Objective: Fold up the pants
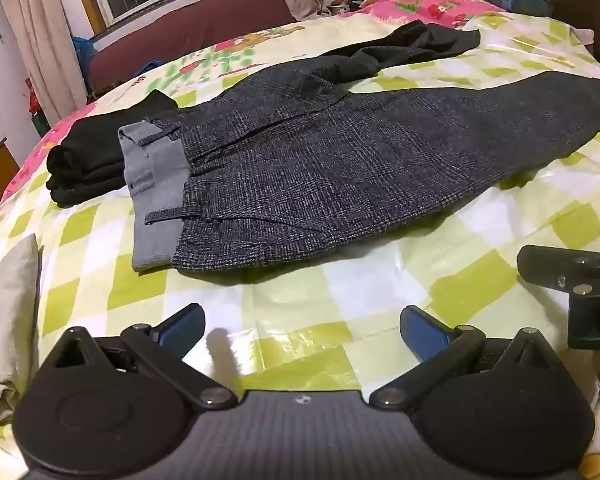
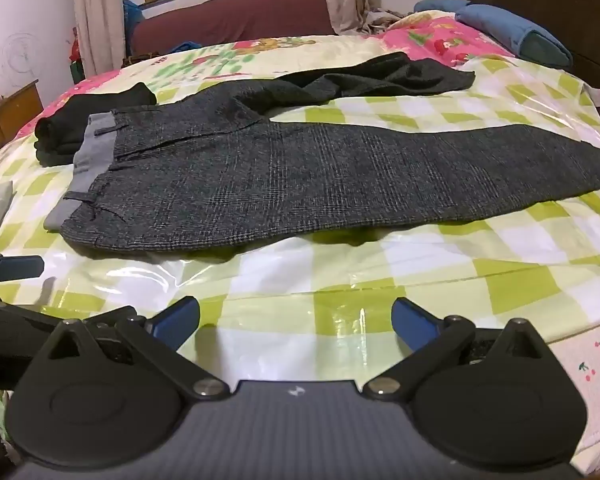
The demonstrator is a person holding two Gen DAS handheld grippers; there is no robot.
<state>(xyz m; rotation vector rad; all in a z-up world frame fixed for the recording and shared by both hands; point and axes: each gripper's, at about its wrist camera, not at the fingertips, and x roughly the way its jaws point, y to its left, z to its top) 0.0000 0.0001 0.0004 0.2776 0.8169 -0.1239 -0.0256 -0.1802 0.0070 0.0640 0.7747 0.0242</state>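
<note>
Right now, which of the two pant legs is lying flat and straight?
The near leg of the dark plaid pants: it runs flat and straight toward the right. The far leg is rumpled and angles away toward the blue pillow.

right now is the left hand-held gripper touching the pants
Apart. The left wrist view shows the left hand-held gripper open, with bare checked sheet before the pants.

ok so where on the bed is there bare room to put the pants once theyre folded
Free: the checked sheet between the pants and both open grippers, left gripper, right gripper. Also the wedge between the two pant legs. Crowded: the waistband end, where a black folded pile touches the pants, and the far corner by the blue pillow.
</note>
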